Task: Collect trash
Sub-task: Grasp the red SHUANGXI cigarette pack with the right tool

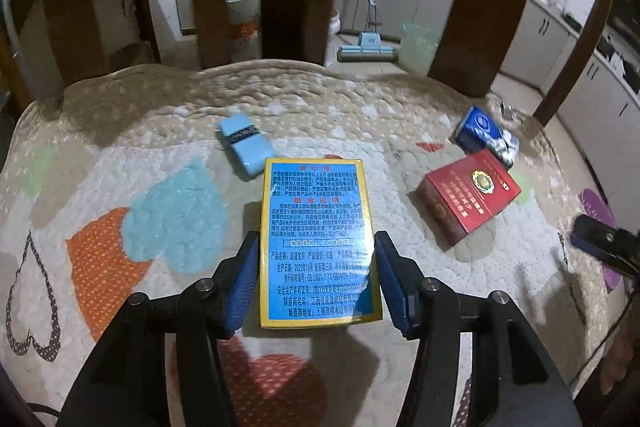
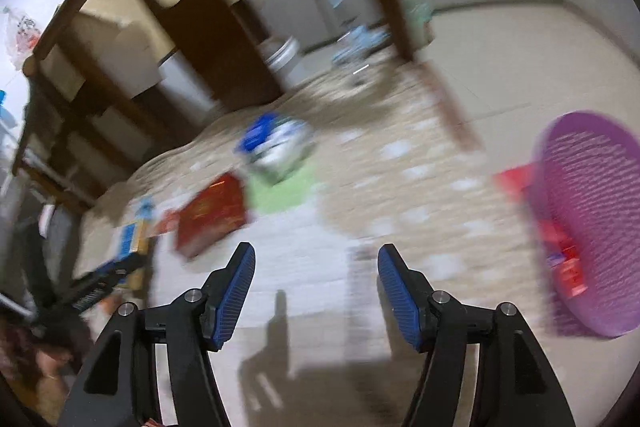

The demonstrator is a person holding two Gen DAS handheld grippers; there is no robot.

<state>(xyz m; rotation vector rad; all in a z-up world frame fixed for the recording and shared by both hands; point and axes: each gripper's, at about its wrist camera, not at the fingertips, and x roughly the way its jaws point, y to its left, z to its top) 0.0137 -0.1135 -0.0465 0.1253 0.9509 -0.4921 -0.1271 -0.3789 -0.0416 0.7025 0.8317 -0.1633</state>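
Observation:
A yellow-edged blue box covered in printed text lies on the patterned mat, and my left gripper is shut on its two long sides. A light blue pack lies just beyond it. To the right are a red box and a crumpled blue pack. The blurred right wrist view shows my right gripper open over bare mat with nothing between its fingers. The red box and blue pack lie ahead to its left. A purple basket holding red wrappers stands at the right.
Dark wooden chair legs rise along the mat's far edge. Beyond them on the floor are a blue mop, a pale green bin and a white bucket. Grey cabinets line the right wall.

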